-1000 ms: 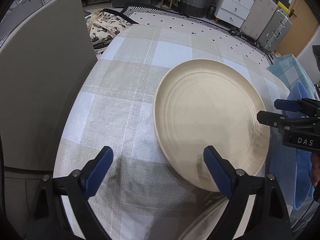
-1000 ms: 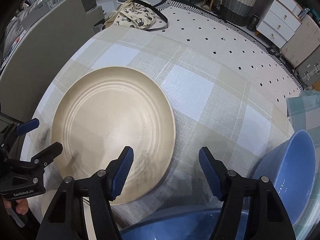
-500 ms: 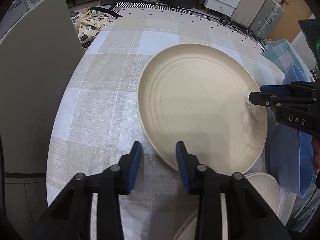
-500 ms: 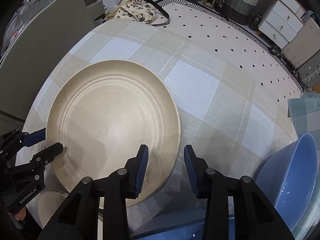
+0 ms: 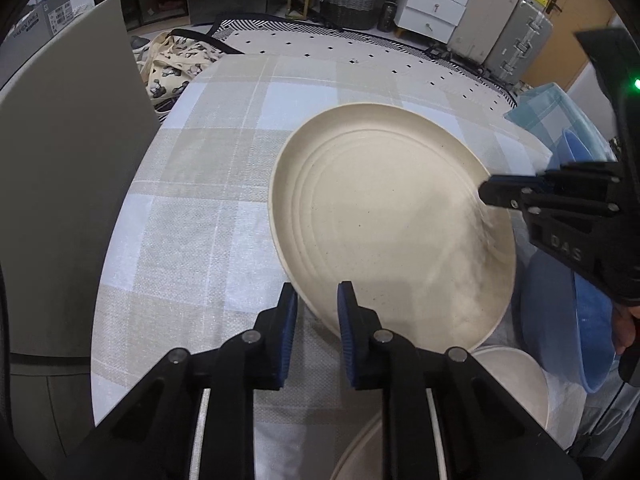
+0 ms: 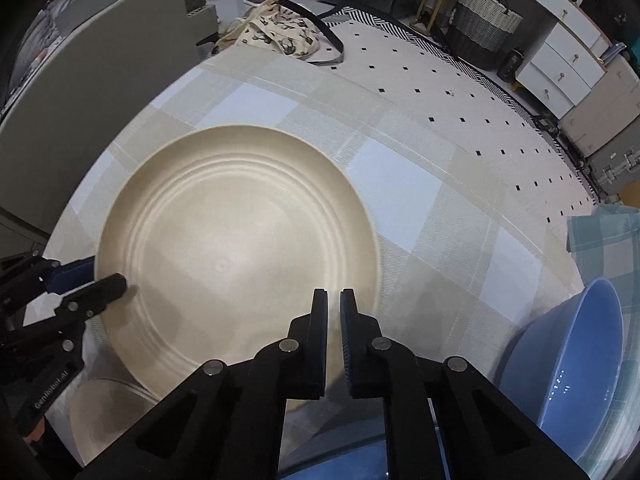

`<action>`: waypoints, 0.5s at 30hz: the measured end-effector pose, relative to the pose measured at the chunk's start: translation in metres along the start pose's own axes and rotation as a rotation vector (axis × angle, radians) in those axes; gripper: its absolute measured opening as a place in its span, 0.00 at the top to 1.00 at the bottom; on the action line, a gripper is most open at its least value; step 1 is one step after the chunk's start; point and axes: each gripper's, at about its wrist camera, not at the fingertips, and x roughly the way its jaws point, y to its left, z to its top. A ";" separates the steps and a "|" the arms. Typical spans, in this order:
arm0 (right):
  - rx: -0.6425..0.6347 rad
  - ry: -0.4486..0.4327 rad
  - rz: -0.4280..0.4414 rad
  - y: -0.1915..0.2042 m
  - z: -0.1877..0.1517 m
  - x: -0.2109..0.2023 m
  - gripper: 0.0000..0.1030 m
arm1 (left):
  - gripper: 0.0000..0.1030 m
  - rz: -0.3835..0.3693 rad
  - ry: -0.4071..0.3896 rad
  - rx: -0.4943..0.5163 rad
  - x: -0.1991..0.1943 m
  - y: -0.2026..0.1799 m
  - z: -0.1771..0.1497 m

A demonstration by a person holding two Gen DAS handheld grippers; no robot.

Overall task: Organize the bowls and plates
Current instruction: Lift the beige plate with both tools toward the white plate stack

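On checked-cloth table (image 5: 208, 216) | left hand-held gripper (image 5: 316, 300) and right hand-held gripper (image 6: 333, 300) both clamping large round cream ridged plate (image 5: 384, 224) | neighbouring blue bowl (image 6: 576, 360) sitting partly cropped.

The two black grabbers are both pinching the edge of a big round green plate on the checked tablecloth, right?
Not quite: the plate is cream, not green, as the right wrist view shows. The rest holds: the left gripper and the right gripper both pinch its edge above the checked tablecloth.

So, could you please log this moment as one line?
left gripper: shut on plate rim | right gripper: shut on opposite rim | blue bowl: untouched
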 end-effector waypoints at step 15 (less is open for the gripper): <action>0.079 0.066 0.011 -0.025 0.003 0.017 0.79 | 0.78 0.025 0.033 -0.057 0.005 0.016 -0.003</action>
